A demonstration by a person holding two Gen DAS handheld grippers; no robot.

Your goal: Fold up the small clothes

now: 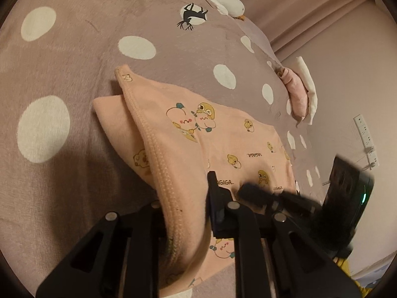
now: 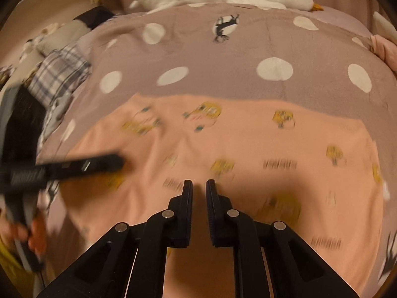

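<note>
Left gripper [image 1: 198, 213] clenched on peach garment [image 1: 198, 134] hem; cloth runs toward 12 o'clock; right gripper [image 2: 199, 191] nearly closed, pinching cloth at 6 o'clock edge.

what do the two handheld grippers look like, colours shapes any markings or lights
Both are matt black plastic. The right gripper has two flat upright fingers with ribbed inner pads, carried on angled linkage bars with triangular cut-outs and round silver pivot pins. The left gripper shows the same bars and pins. Seen from the left wrist view, the right gripper's boxy body bears a small green light.
</note>
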